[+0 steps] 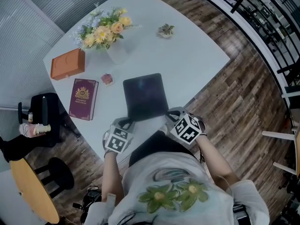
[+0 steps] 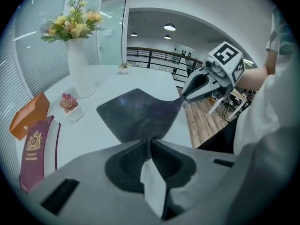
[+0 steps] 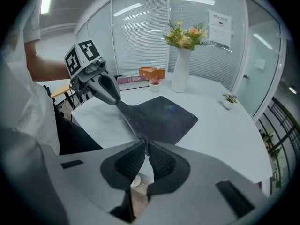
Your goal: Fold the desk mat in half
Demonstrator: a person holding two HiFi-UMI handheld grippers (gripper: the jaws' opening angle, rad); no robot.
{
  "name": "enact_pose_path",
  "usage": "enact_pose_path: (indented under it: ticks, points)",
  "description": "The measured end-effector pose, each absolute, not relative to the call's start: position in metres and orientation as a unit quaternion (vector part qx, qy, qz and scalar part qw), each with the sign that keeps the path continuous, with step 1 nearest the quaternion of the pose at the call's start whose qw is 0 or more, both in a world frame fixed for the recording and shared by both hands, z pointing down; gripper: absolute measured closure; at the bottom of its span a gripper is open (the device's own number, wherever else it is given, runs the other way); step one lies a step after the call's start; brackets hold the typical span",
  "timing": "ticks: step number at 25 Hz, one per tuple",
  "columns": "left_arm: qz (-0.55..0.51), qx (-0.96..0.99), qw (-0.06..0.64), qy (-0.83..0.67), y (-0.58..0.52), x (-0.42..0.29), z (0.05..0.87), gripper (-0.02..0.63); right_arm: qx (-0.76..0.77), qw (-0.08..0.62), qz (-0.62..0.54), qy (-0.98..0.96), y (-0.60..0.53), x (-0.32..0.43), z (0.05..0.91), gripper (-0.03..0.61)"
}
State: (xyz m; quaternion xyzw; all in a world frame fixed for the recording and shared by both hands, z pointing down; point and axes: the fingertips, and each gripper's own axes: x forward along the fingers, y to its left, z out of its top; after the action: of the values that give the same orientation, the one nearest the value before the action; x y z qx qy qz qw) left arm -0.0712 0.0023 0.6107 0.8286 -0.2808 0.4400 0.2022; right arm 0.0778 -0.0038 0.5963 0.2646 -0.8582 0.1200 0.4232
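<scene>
Left gripper (image 1: 124, 123): pitched steeply down, jaws pinched on near corner of desk mat (image 1: 145, 96). Right gripper (image 1: 173, 115): beside it, same pitch, jaws pinched on mat's other near corner.

We are looking steeply down from head height, taking in the whole worktop (image 1: 197, 60) from well above. Riding on the left tongs (image 2: 149, 143), we are looking low and close along the jaws across the worktop, catching the right tongs (image 2: 183, 96) at right; the right gripper view is mirroring this. All three views are sharing the desk mat (image 2: 136, 114) and the flowers (image 2: 72, 22).
</scene>
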Motion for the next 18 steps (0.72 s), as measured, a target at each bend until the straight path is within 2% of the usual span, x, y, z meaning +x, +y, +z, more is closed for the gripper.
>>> enact_pose_path:
  ticks: [18]
  points:
    - [0.338, 0.843, 0.201, -0.367, -0.027, -0.074, 0.567, 0.577, 0.334, 0.357, 0.116, -0.864, -0.032, 0.078, 0.552, 0.537]
